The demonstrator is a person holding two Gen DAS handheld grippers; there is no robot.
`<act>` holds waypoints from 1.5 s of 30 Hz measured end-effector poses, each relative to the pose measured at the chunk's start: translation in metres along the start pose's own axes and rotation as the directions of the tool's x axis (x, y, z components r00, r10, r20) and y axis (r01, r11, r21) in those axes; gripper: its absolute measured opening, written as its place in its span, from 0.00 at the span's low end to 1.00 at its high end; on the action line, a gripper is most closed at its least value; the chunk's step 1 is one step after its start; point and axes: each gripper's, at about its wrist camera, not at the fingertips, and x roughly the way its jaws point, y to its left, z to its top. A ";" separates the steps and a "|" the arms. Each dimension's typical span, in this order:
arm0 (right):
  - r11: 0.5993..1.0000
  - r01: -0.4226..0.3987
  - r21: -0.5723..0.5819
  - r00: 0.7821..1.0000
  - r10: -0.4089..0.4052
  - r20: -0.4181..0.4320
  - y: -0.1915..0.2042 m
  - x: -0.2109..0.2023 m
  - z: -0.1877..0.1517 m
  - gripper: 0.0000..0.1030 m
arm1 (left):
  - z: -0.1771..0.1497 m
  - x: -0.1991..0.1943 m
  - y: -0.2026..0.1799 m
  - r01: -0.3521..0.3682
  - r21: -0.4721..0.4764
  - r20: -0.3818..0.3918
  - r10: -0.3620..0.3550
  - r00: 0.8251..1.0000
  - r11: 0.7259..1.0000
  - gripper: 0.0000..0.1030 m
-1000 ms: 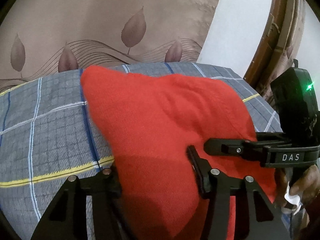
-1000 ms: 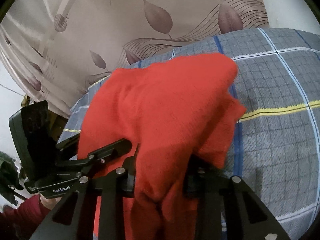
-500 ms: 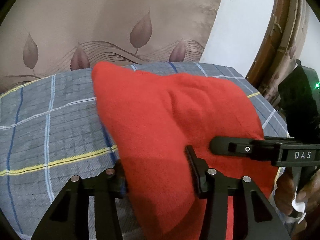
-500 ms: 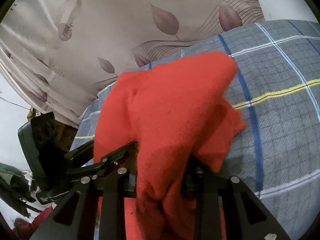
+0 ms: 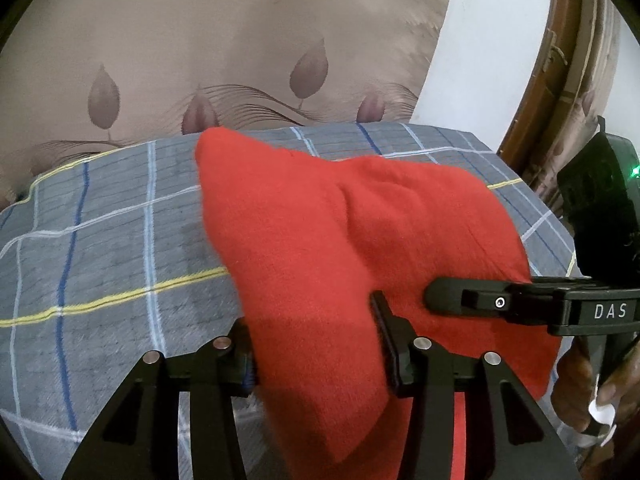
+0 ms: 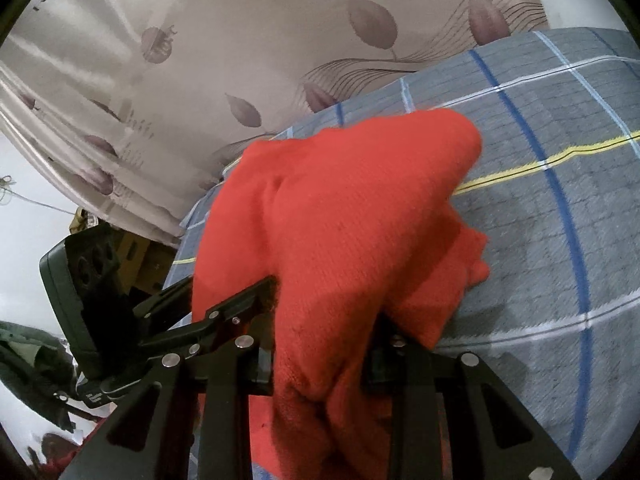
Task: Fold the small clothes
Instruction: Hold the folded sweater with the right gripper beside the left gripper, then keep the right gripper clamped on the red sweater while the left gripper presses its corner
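A red knitted garment [image 5: 320,248] hangs lifted over the grey plaid bedsheet [image 5: 100,264], held at its near edge by both grippers. My left gripper [image 5: 316,344] is shut on a thick fold of the cloth, which drapes down between its fingers. The right gripper [image 5: 436,300] reaches in from the right side of that view, its fingers pressed against the same cloth. In the right wrist view, my right gripper [image 6: 324,348] is shut on a bunched fold of the red garment [image 6: 340,220]. The left gripper [image 6: 240,312] grips the cloth just to its left.
A beige curtain with a leaf pattern [image 5: 240,48] hangs behind the bed. A white wall and a brown wooden frame [image 5: 560,60] stand at the right. A hand [image 5: 580,384] holds the right tool's handle. The plaid sheet [image 6: 560,220] stretches away to the right.
Both grippers have moved back and slightly up with the red garment, so more plaid sheet shows beyond it. The far corner of the cloth has drawn nearer.
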 end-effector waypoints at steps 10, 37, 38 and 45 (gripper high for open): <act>0.999 -0.034 -0.010 0.999 0.033 -0.020 0.026 0.005 -0.023 0.26 | -0.024 -0.035 0.008 -0.021 -0.021 0.009 0.021 1.000 1.000 0.46; 0.997 -0.074 -0.038 0.995 0.071 -0.066 0.069 0.001 -0.080 0.26 | -0.078 -0.095 0.018 -0.045 -0.058 0.008 0.045 0.999 0.997 0.46; 0.996 -0.074 -0.040 0.995 0.071 -0.066 0.070 0.001 -0.082 0.26 | -0.080 -0.096 0.018 -0.044 -0.062 0.008 0.045 0.999 0.997 0.46; 0.996 -0.072 -0.043 0.995 0.069 -0.068 0.071 0.001 -0.086 0.26 | -0.085 -0.098 0.016 -0.045 -0.063 0.010 0.046 0.999 0.997 0.46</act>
